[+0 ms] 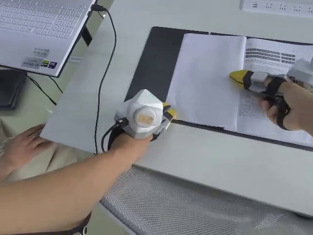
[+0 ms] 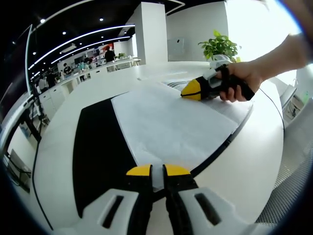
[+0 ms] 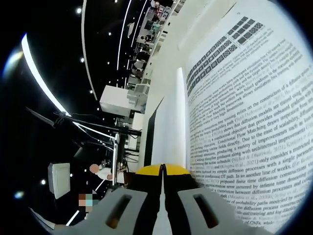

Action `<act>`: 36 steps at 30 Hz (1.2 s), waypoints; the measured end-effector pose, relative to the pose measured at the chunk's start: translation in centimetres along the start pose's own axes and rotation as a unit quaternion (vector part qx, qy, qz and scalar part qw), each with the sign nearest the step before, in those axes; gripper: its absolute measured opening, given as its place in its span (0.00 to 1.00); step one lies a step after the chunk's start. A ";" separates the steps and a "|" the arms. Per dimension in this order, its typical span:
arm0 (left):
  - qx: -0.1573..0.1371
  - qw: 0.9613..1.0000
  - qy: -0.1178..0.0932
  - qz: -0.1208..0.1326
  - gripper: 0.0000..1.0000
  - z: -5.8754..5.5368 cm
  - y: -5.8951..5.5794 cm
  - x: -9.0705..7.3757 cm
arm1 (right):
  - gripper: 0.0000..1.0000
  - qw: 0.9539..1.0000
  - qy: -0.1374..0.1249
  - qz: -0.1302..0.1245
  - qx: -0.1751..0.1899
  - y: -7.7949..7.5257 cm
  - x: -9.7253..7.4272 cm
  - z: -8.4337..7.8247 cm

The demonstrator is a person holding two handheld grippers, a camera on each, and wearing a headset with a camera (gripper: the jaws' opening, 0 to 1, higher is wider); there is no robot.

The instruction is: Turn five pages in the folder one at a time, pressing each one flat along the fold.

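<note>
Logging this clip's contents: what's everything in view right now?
table: 1, white, under everything
folder: 1, black, open on table
blank page: 1, white, folder's left side
printed page: 1, white, folder's right side
laptop: 1, white, far left
cable: 1, black, runs from laptop
power strip: 1, white, far edge
chair: 1, grey mesh, near side
left gripper: 1, yellow-tipped, jaws on blank page's near corner
right gripper: 1, yellow-tipped, jaws shut, at fold
</note>
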State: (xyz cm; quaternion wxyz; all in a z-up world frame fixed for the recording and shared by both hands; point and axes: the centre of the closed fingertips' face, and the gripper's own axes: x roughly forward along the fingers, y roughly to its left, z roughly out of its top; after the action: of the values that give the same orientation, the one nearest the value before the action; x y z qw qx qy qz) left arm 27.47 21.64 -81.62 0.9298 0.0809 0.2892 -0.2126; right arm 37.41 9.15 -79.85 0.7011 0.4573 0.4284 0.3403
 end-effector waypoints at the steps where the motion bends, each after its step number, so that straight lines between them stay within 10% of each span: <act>1: 0.001 1.000 0.000 0.001 0.07 0.0 0.0 0.0 | 0.00 1.000 0.002 0.000 0.000 0.1 -0.2 -0.5; 36: -0.006 1.000 0.005 -0.001 0.07 0.0 0.0 -0.2 | 0.00 0.996 0.087 0.012 0.018 0.7 -6.2 -13.5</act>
State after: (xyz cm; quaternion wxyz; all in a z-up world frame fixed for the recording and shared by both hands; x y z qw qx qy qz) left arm 27.36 21.64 -81.49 0.9288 0.0758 0.2948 -0.2113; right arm 22.51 8.73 -80.26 0.6488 0.4436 0.4881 0.3795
